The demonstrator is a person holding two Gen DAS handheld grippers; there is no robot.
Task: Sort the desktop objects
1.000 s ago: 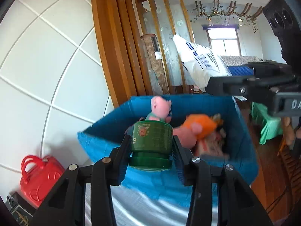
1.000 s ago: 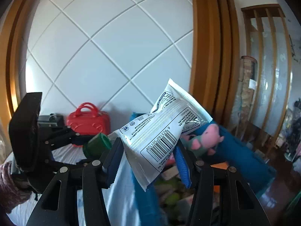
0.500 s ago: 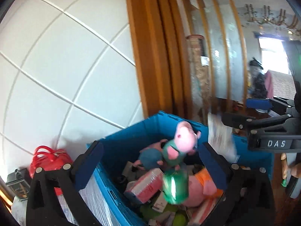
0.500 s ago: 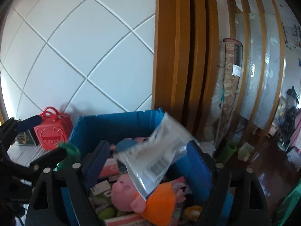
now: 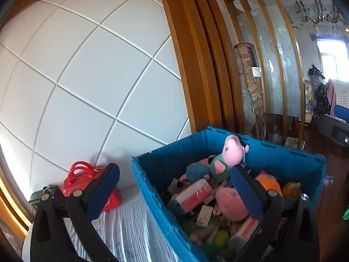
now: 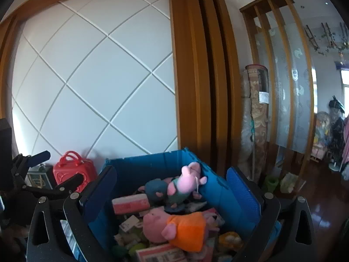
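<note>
Both hand-held grippers hover over the blue crate (image 5: 283,159), tilted down toward it. The left hand-held gripper (image 5: 174,187) stands spread wide and empty — a second ago it clamped a green cup, which half a second ago was falling into the crate. The right hand-held gripper (image 6: 170,187) is likewise spread wide with nothing between its pads (image 6: 242,194); the white pouch it held earlier has gone, and I cannot tell where it lies among the contents. The crate holds plush pigs (image 6: 187,181), a pink box (image 5: 192,194) and small clutter. A red bag (image 5: 87,179) sits on the worktop (image 5: 130,229) beside it.
</note>
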